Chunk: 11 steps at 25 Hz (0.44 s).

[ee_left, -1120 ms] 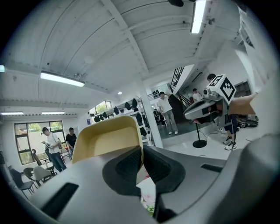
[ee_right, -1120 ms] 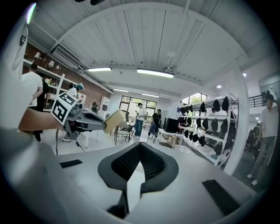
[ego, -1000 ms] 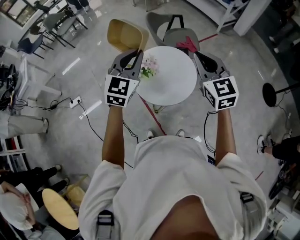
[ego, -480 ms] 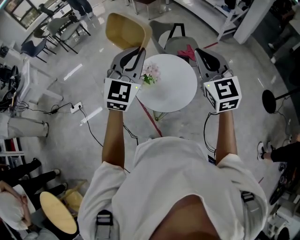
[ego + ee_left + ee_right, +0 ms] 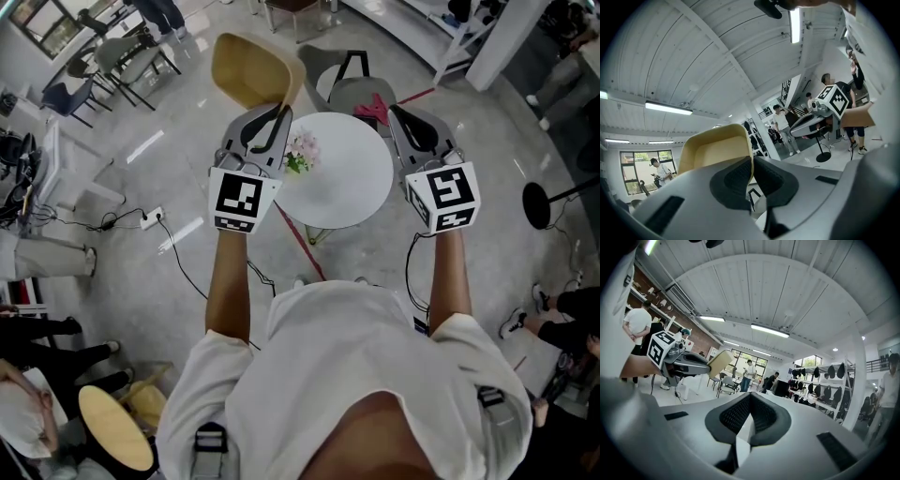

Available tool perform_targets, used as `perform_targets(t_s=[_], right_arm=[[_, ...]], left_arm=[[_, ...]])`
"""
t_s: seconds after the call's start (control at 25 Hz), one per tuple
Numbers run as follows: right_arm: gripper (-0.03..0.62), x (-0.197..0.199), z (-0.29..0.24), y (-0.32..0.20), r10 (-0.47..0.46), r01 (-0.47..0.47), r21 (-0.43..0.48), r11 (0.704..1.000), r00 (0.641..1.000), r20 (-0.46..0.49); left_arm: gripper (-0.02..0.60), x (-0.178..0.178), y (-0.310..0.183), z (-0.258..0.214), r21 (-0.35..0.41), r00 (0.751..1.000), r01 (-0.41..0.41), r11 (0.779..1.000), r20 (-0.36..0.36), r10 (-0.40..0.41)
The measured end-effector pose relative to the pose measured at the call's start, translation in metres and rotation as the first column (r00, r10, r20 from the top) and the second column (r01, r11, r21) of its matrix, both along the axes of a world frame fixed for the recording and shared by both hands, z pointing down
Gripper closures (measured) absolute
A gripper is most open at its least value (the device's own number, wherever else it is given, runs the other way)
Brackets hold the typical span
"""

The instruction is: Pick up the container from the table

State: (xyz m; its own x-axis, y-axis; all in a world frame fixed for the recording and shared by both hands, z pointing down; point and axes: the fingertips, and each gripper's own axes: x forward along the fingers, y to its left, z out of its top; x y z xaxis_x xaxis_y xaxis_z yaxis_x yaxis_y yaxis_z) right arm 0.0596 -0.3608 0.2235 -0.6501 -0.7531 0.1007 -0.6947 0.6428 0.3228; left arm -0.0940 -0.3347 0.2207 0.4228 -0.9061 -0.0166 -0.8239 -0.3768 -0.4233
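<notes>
Only the head view shows the round white desk, mid-frame. Pink flowers at its left edge mark the container, whose body cannot be made out. The left hand-held gripper hovers just beside them, and the right hand-held gripper is at the desk's upper right. Both gripper views tilt toward the ceiling and show jaws clenched on nothing.

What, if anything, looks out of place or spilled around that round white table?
Nothing looks spilled or broken. The table shows only a small bunch of flowers at its left edge. A power strip lies out on the open floor, a possible trip hazard.
</notes>
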Motion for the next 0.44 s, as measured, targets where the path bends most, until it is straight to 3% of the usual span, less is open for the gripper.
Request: perform_targets(t_s=[0.44], right_arm=[[0.582, -0.0015, 0.0015, 0.0021, 0.009, -0.009, -0.001, 1.0, 1.0, -0.001]], left_arm=[[0.552, -0.0041, 0.0025, -0.0002, 0.001, 1.0, 0.0, 1.0, -0.002, 0.0]])
